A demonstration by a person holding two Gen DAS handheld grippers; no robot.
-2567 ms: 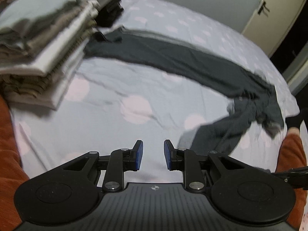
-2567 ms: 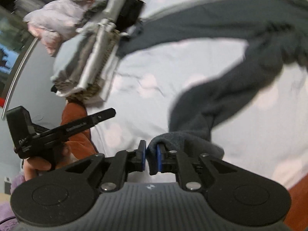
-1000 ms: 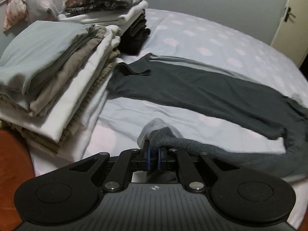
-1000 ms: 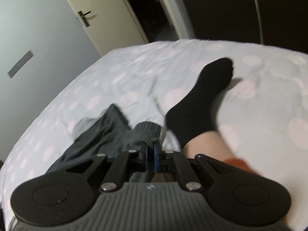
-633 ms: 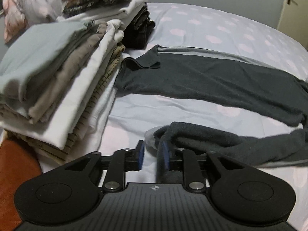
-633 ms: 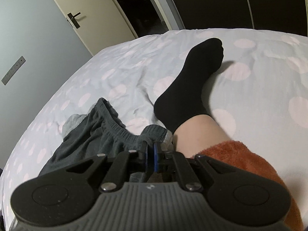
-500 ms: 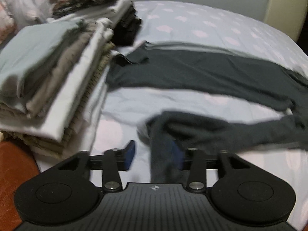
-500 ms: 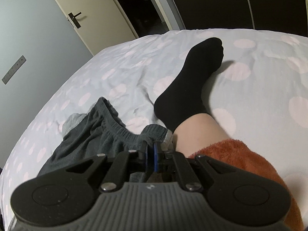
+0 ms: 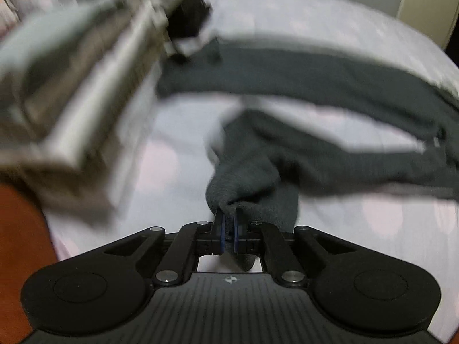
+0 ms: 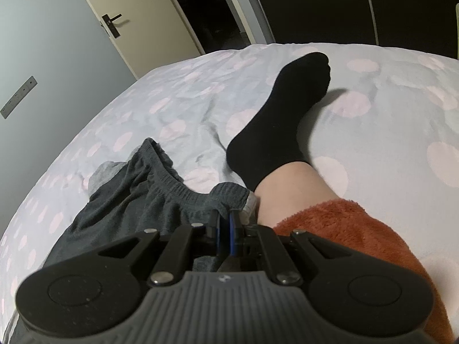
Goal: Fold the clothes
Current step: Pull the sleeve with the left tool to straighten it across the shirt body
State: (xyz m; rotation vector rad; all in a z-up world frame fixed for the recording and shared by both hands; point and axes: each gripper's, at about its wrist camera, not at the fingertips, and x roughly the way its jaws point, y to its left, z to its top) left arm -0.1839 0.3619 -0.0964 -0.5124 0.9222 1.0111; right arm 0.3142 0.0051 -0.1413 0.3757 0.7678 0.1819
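Dark grey trousers (image 9: 315, 91) lie across the pale dotted bedsheet (image 9: 315, 23), one leg stretched out at the back. The near leg (image 9: 252, 177) bunches toward me, and my left gripper (image 9: 228, 220) is shut on its hem end; the left wrist view is blurred. In the right wrist view the trousers' elastic waistband (image 10: 178, 189) lies crumpled at the lower left, and my right gripper (image 10: 223, 218) is shut on the waistband's near corner, close beside a person's bare shin.
A tall stack of folded clothes (image 9: 74, 91) stands at the left, with a second darker pile (image 9: 189, 14) behind it. A person's leg in a black sock (image 10: 284, 114) and an orange fleece garment (image 10: 358, 235) lie on the sheet at right. A door (image 10: 137, 17) stands beyond the bed.
My left gripper opened, dropped the trouser leg's end, then shut on it again a little lower. The right gripper kept its hold on the waistband and sank slightly.
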